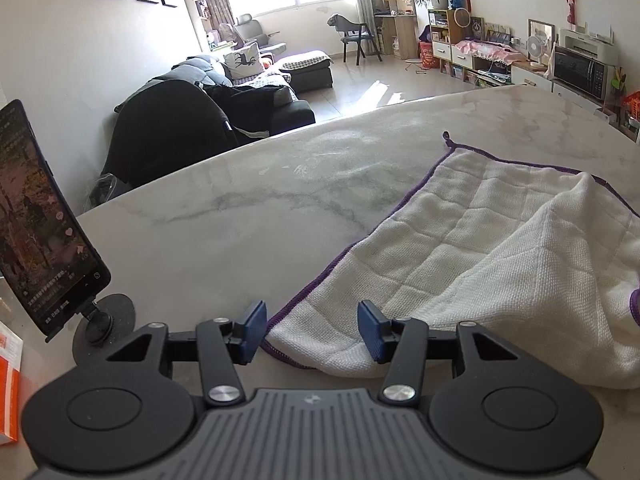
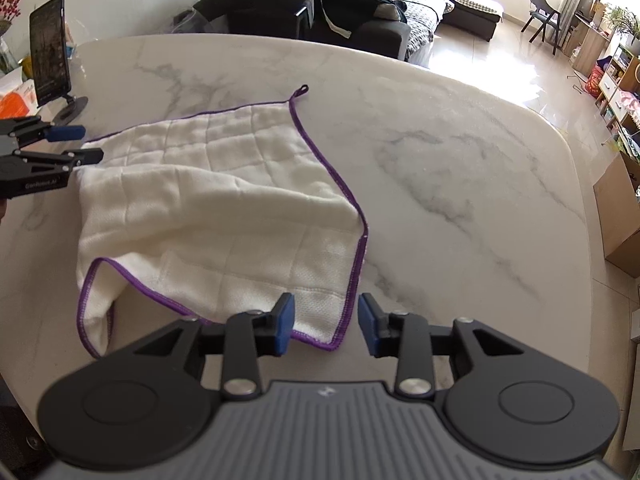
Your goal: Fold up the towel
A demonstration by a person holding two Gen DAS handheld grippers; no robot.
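A: Left wrist view first. What's there?

B: A marble counter (image 1: 248, 184), pale with grey veins and a rounded edge. On it lies the towel (image 1: 480, 248): white, waffle-woven, quilted in squares, hemmed in purple stitching, with a small purple loop (image 1: 447, 136) at its far corner. The right part is folded loosely over itself in a soft ridge.

A: And the left gripper (image 1: 312, 330)?

B: Its blue, ribbed fingers (image 1: 252, 330) stand moderately apart, pressing on nothing. The towel's near corner lies below the gap between them. A phone (image 1: 40, 216) leans on a round black stand (image 1: 105, 326) at the left, screen lit, with an orange box (image 1: 9, 392) by it.

A: Now the right wrist view.

B: Same towel (image 2: 224, 208), rumpled at the middle of the counter (image 2: 460, 168), one layer curled back so the purple hem forms a loop-like fold on the near left. The right gripper (image 2: 326, 326) hovers over the near right corner; its fingers (image 2: 285, 326) are narrowly apart, with the hemmed corner below the gap and not pinched.

A: Is the other gripper visible?

B: Yes, the left gripper (image 2: 76, 144) is at the left edge, parted at the towel's far left corner. The phone (image 2: 50, 68) stands behind it.
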